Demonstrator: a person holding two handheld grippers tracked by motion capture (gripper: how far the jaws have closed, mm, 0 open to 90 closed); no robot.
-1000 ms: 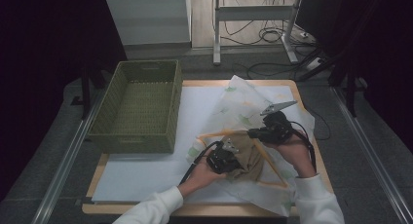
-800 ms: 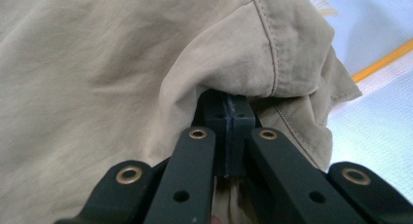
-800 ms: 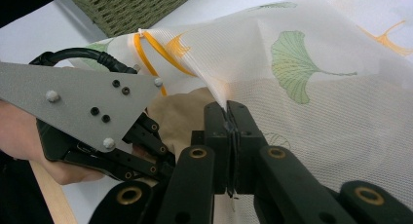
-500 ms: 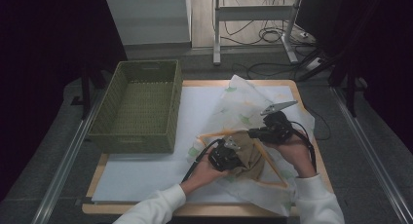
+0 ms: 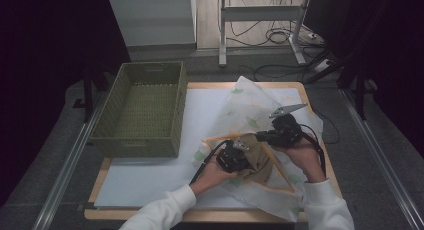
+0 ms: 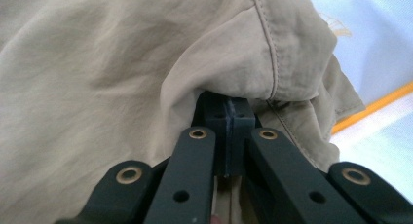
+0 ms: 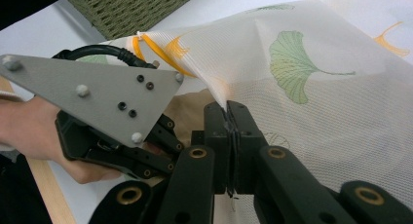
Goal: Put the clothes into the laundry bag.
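High view: left hand-held gripper (image 5: 239,151) and right hand-held gripper (image 5: 261,136) meet at the lower right, over the khaki garment (image 5: 256,162) on the mesh laundry bag (image 5: 250,107); green wicker basket (image 5: 141,110) left of them on the tabletop (image 5: 150,172).
Left gripper view: jaws clenched on a khaki garment fold, centre frame.
Right gripper view: jaws clenched on the mesh laundry bag's edge, centre frame; the garment sits under the mesh.
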